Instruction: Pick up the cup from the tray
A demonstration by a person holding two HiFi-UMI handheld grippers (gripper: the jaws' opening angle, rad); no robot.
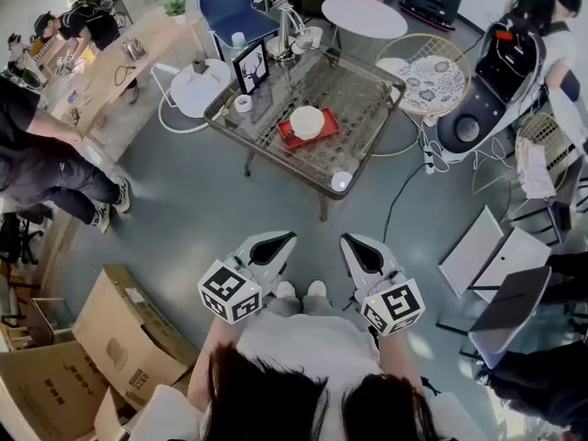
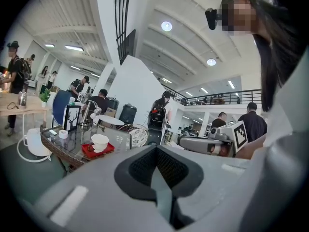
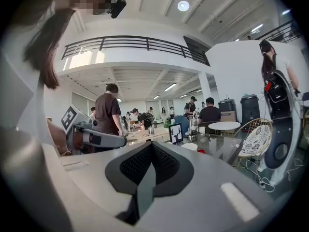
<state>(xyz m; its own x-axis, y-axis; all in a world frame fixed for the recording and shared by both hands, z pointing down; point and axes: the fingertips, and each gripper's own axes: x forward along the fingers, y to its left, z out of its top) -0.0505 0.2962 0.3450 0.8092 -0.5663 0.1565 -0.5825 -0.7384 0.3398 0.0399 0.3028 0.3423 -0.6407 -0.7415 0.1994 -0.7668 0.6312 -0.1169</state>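
Your hair and shoulders fill the bottom of the head view, and just ahead of them you hold both grippers side by side before your waist, pointing forward and tipped only slightly downward. Left gripper (image 1: pixel 281 243): marker cube nearest your body, nose angled a little inward toward its partner. Right gripper (image 1: pixel 356 245): the same attitude, mirrored, with the toes of your shoes (image 1: pixel 301 289) showing on the floor between the two. Left gripper view: the jaws (image 2: pixel 157 151) are clenched, the dark pads meeting along one seam with nothing between them. Right gripper view: the jaws (image 3: pixel 151 148) are likewise clenched pad to pad and empty. Neither gripper touches anything. Cup (image 1: pixel 307 121): white, upright, standing on the red tray (image 1: pixel 327 133), which lies near the middle of the glass-topped surface (image 1: pixel 367 95). That surface stands well apart from both grippers, across a stretch of open floor. Both gripper views confirm the cup (image 2: pixel 100 141) far off beyond the jaws, on its tray (image 2: pixel 89 152). Also on the surface: a framed deer picture (image 1: pixel 251 66) at the far left edge and a small roll of tape (image 1: pixel 243 103) just beside it. Cardboard boxes (image 1: pixel 119 338) lie on the floor to your left.
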